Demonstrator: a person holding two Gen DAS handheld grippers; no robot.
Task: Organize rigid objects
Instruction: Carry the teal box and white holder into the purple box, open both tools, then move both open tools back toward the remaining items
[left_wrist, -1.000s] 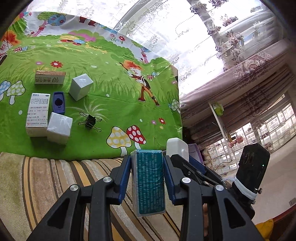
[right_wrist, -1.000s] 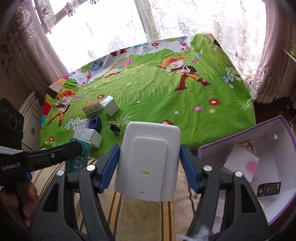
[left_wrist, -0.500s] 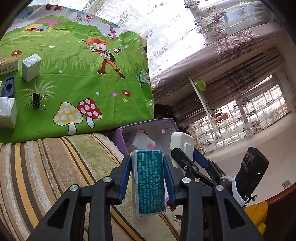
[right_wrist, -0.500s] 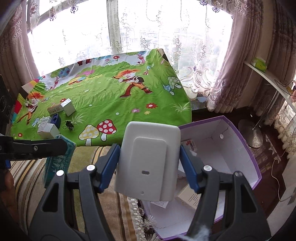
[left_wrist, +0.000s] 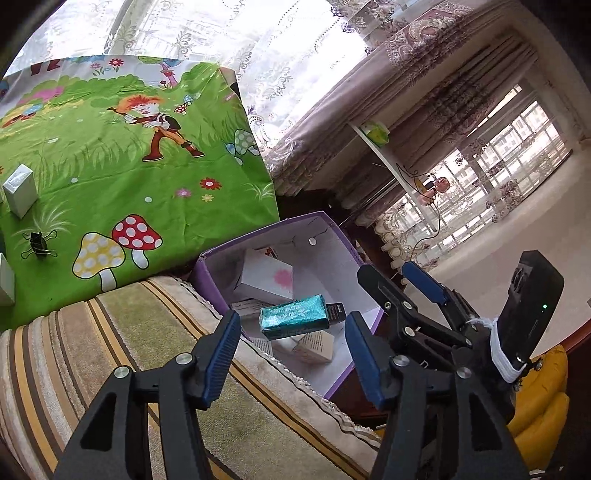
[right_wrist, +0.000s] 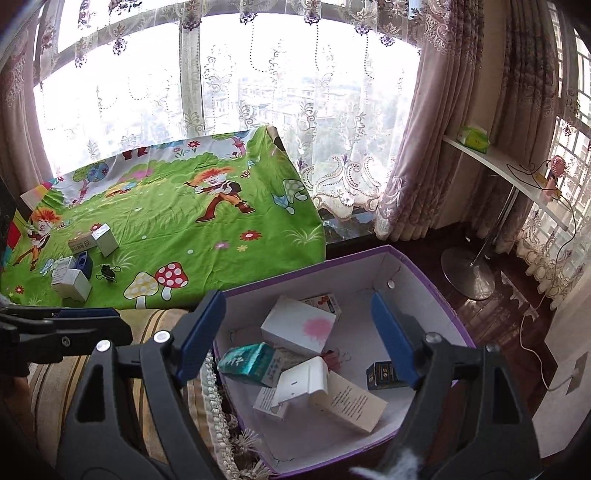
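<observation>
A purple box with a white inside stands beside the striped cushion. Both grippers hang open and empty over it. The teal pack is in the box or dropping into it, below my left gripper. The white plastic block lies tilted on the boxes inside, below my right gripper. My right gripper also shows in the left wrist view. Several small boxes and a black binder clip stay on the green cartoon cloth.
The box also holds a white box with a pink blot, a small black box and paper leaflets. A striped cushion lies in front. A metal lamp base and lace curtains stand beyond the box.
Both grippers moved right from the cloth to above the purple box and opened. The teal pack and the white block left the jaws and are now in the box.
</observation>
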